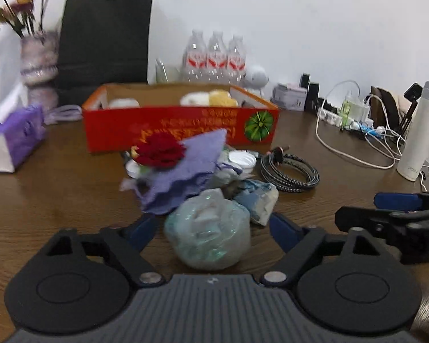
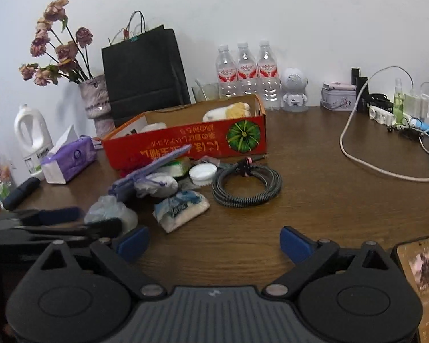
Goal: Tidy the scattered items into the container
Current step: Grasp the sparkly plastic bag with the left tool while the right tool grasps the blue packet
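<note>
Plastic-wrapped bundle [image 1: 207, 234] at 12 between my left jaws, open, not gripping; slippery film may squirt out. Right jaws open, empty.

Along the wall behind your workspace stood a black paper bag [image 2: 141, 71], a vase of dried pink flowers [image 2: 95, 100] to its left, and three water bottles [image 2: 247, 71] to its right. Beside the bottles you had a small white robot figure [image 2: 294, 90]. A power strip [image 2: 386, 115] with tangled white cables sat at the far right, and a white thermos [image 1: 419, 131] stood upright near it.
</note>
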